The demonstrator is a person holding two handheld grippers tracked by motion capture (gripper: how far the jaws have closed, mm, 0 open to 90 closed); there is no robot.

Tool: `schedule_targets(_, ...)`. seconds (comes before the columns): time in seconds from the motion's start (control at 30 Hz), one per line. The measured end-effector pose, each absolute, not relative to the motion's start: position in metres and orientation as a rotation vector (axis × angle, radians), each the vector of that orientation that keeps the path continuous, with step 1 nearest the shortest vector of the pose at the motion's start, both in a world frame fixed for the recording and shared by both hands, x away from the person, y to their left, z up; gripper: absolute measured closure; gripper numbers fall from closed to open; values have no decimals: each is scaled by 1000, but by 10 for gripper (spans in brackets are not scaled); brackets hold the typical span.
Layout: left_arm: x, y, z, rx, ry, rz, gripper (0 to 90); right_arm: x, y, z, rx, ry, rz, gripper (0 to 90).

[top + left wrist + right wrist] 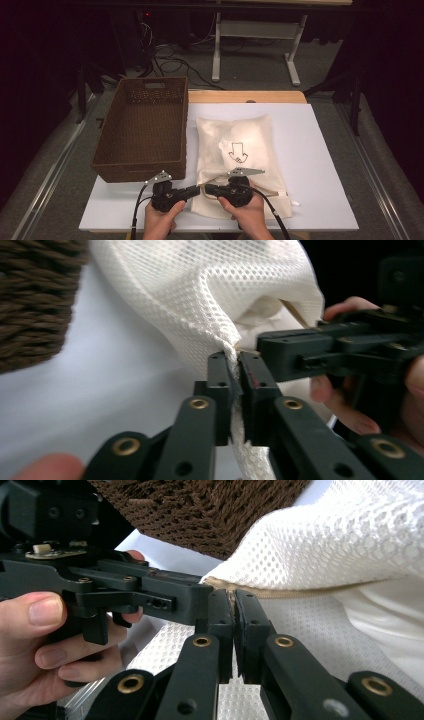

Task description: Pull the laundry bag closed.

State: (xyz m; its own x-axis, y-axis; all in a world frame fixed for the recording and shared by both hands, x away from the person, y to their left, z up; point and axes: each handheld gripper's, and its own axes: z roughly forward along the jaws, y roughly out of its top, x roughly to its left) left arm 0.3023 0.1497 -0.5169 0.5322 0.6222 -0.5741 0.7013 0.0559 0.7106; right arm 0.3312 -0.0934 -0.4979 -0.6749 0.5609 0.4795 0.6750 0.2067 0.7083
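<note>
I have the left gripper (pixel 235 371) clamped on a pinch of the white mesh laundry bag (pixel 239 150), at its near-left corner on the white table (pixel 320 165). My right gripper (pixel 233 611) is clamped on the bag's tan zipper edge (pixel 300 592), tip to tip with the left, beside the brown wicker basket (pixel 142 127).

You have one sign to go by: a black outlined arrow (pixel 238 151) printed on the white mesh bag (pixel 255 131), pointing toward your side of the table in the high view. Small marks sit beside the arrow's left edge, but they are too small to read. Nothing else carries readable text.
</note>
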Motion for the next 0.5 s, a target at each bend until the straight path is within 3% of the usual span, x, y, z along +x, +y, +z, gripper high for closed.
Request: schedule_targets(0.5, 299, 150, -513, 1624, 1161, -27, 869, 330, -93, -500, -1223, -2461, -1418, 879)
